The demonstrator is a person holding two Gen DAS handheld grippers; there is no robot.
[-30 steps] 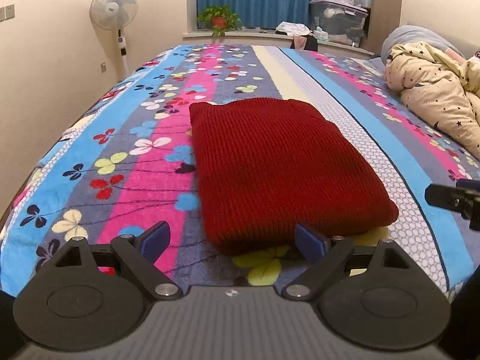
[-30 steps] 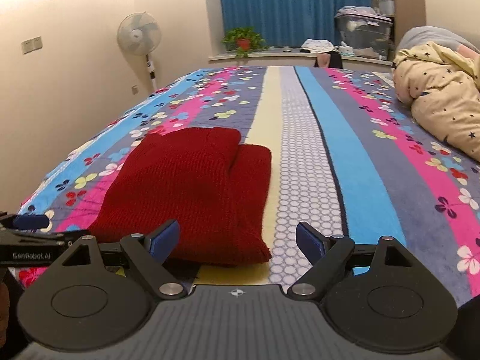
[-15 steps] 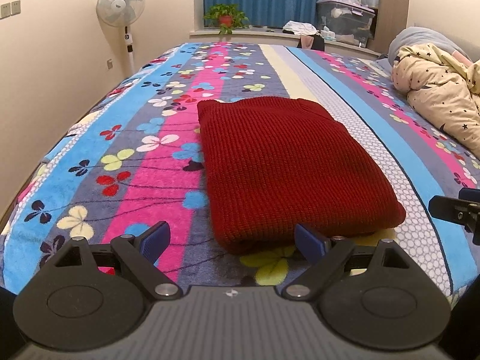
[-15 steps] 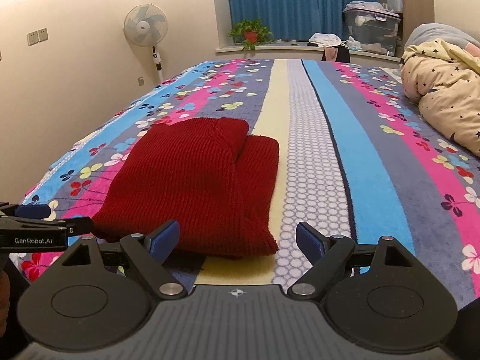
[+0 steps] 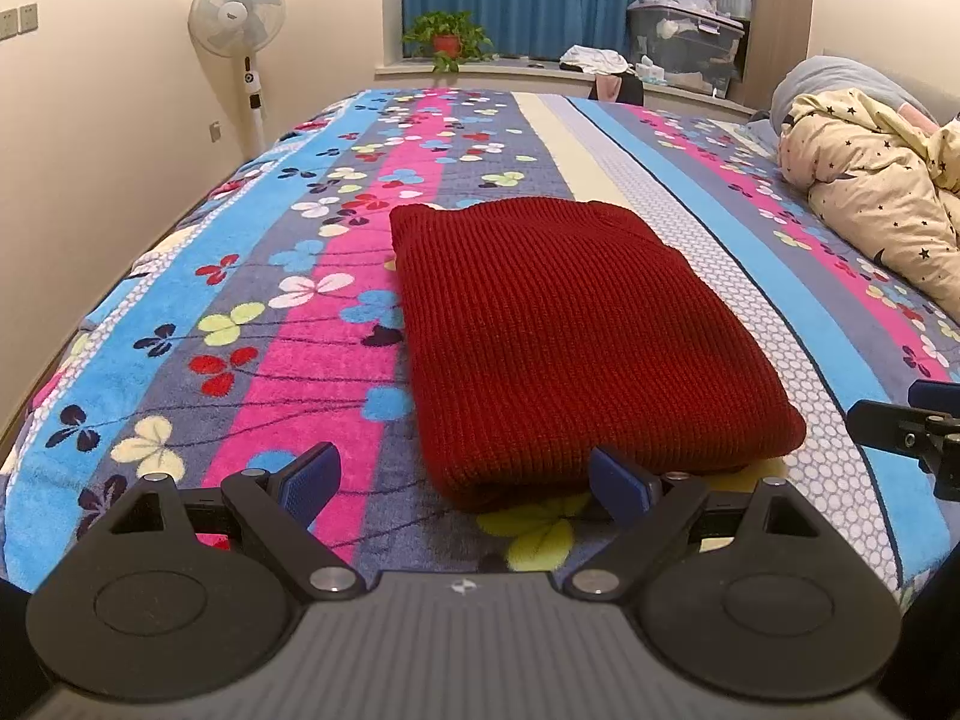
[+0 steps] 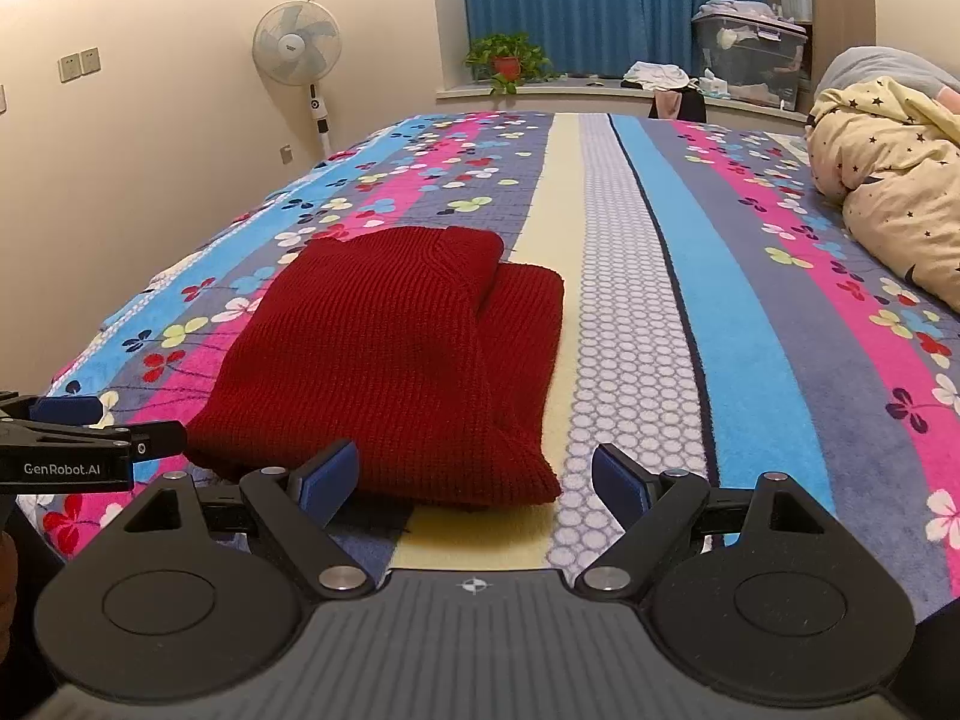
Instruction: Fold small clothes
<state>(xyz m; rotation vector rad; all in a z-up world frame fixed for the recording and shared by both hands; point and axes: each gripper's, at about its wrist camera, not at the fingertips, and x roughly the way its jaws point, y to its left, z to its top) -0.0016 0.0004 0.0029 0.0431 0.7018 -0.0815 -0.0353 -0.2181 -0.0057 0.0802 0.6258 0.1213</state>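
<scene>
Red knit sweater (image 5: pixel 558 336) lies folded on the striped bed (image 5: pixel 258 372), the left gripper (image 5: pixel 462 480) spread wide and empty at its near edge. Opposite, the right gripper (image 6: pixel 474 477) gapes released; a careless nudge could undo the uneven layers.
</scene>
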